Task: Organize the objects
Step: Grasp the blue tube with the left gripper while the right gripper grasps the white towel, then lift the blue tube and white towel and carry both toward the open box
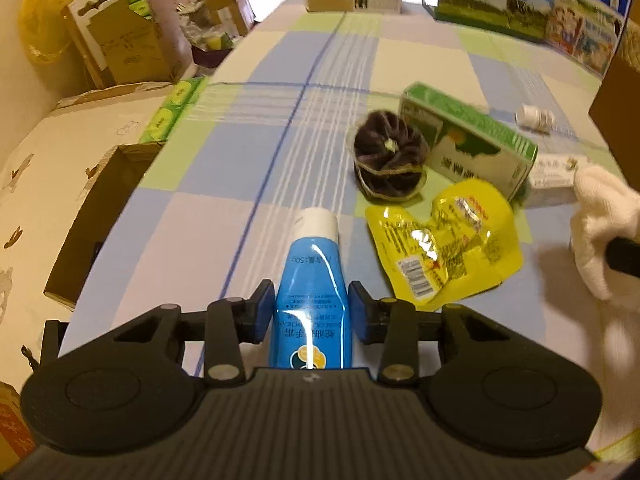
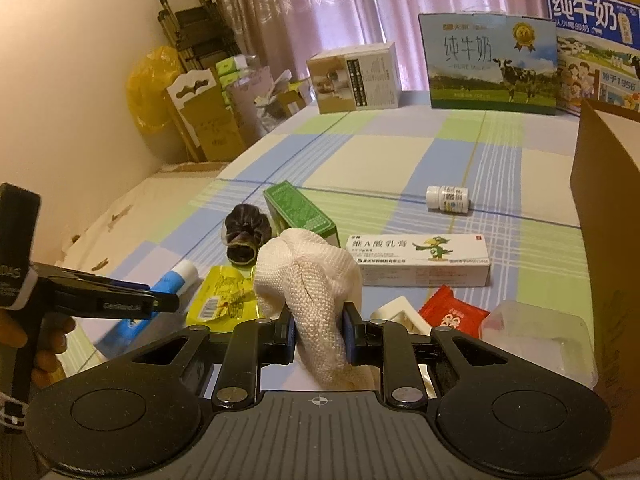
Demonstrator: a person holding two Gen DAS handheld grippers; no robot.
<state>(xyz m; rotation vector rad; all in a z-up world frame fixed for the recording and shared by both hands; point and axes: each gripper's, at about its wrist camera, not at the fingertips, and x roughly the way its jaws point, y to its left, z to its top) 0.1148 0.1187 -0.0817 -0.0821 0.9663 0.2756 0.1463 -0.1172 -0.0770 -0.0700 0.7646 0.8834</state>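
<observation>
A blue tube (image 1: 312, 280) with a white cap lies on the checked cloth (image 1: 240, 152), cap pointing away. My left gripper (image 1: 312, 312) has its blue pads against both sides of the tube's body. From the right wrist view the same tube (image 2: 180, 278) shows at the left under that gripper's fingers (image 2: 160, 304). My right gripper (image 2: 318, 336) is shut on a white knitted cloth (image 2: 308, 280), which bulges up above the jaws. That cloth (image 1: 600, 220) also appears at the right edge of the left wrist view.
Beside the tube lie a yellow pouch (image 1: 444, 248), a dark scrunchie (image 1: 386, 156) and a green box (image 1: 468, 136). Further right are a white ointment box (image 2: 420, 260), a pill bottle (image 2: 447, 198), a red sachet (image 2: 452, 316), a clear plastic tub (image 2: 536, 336) and a brown carton (image 2: 608, 240).
</observation>
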